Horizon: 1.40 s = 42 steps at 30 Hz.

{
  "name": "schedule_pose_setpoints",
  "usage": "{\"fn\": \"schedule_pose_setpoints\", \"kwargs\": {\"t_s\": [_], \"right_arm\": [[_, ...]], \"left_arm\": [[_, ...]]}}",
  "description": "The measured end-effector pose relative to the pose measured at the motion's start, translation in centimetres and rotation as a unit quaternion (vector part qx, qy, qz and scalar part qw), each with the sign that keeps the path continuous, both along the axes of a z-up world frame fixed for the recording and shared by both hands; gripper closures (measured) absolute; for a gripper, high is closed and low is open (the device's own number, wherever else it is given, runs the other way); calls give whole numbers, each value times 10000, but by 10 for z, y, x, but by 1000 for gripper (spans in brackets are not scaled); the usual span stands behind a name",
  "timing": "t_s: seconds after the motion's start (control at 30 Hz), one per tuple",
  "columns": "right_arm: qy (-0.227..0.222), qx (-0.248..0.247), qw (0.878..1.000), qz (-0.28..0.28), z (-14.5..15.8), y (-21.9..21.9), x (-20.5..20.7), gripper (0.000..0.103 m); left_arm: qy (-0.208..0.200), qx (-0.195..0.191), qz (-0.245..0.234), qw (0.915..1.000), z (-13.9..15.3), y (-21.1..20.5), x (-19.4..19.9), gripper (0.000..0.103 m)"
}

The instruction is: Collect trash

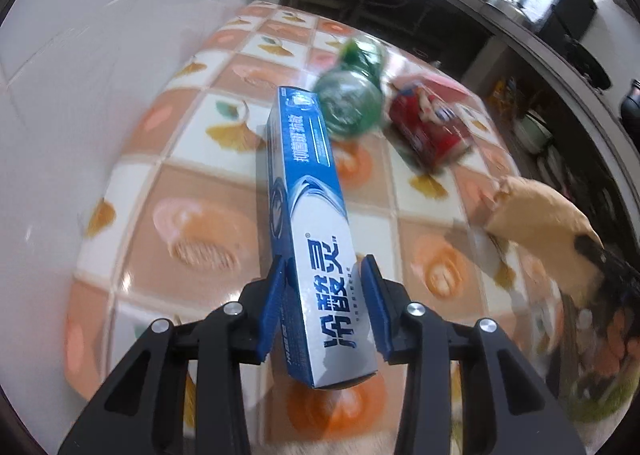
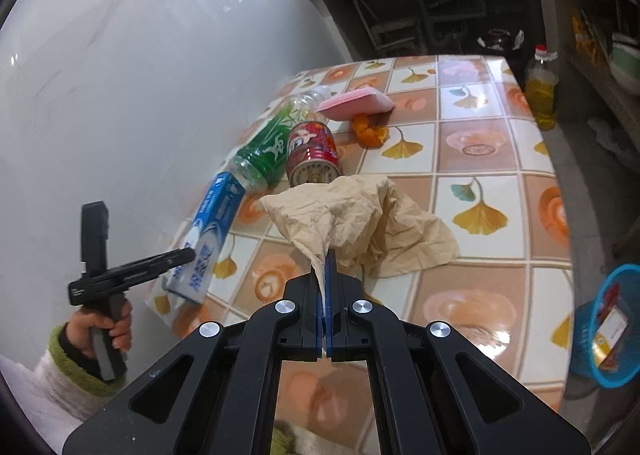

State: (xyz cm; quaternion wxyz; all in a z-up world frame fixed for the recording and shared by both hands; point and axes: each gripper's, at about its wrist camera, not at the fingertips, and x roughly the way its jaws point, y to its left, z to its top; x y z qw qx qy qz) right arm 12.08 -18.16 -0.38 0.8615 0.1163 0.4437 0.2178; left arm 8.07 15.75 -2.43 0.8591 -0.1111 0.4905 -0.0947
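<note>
My left gripper (image 1: 325,275) is shut on a long blue and silver toothpaste box (image 1: 308,195), held lifted over the tiled table; the right wrist view shows the same box (image 2: 210,231) in the left gripper (image 2: 176,259). My right gripper (image 2: 325,255) is shut on a crumpled tan paper napkin (image 2: 360,215), which also shows at the right of the left wrist view, napkin (image 1: 540,215). A green plastic bottle (image 2: 272,143) and a red can (image 2: 314,153) lie on the table beyond, next to an orange peel (image 2: 370,131).
A pink sponge (image 2: 356,101) lies at the table's far side. A blue basket (image 2: 612,327) stands on the floor right of the table (image 2: 480,175), and an oil bottle (image 2: 540,91) behind it. A white wall runs along the left. A hand (image 2: 104,327) grips the left tool.
</note>
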Motion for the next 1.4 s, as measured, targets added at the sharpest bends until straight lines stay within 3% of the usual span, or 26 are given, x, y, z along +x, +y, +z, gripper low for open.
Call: {"fn": "schedule_pose_setpoints", "kwargs": {"t_s": [0.17, 0.43, 0.57, 0.67, 0.8, 1.07, 1.17, 1.2, 1.27, 1.33, 1.4], "right_arm": [[74, -305, 9993, 198, -1, 2, -15, 103], [513, -718, 9931, 775, -17, 23, -29, 103], [684, -475, 9901, 1126, -24, 36, -28, 103], [737, 20, 9884, 1328, -21, 39, -23, 103], [719, 158, 9923, 992, -21, 29, -7, 102], [698, -593, 9957, 149, -41, 19, 26, 99], [658, -1061, 9921, -111, -53, 19, 32, 81], [652, -1163, 9909, -166, -55, 16, 33, 69], [608, -1317, 9892, -207, -57, 14, 33, 63], [467, -1112, 9926, -111, -50, 11, 29, 50], [238, -871, 9959, -42, -37, 6, 24, 27]], "left_arm": [[-88, -17, -546, 9985, -1, -29, -25, 66], [-228, -203, -1265, 9915, -2, -75, -27, 66], [-303, -269, -1634, 9857, -4, -91, -25, 66], [-366, -232, -1810, 9825, -4, -98, -24, 66], [-339, -348, -1819, 9821, -8, -97, -19, 66], [-335, -370, -1876, 9810, -8, -99, -13, 64], [-346, -368, -1881, 9808, -8, -102, -12, 64], [-348, -366, -1886, 9808, -8, -102, -11, 64], [-344, -365, -1898, 9805, -8, -102, -11, 64], [-339, -377, -1896, 9806, -8, -102, -11, 64], [-330, -411, -1890, 9806, -8, -101, -11, 64]]}}
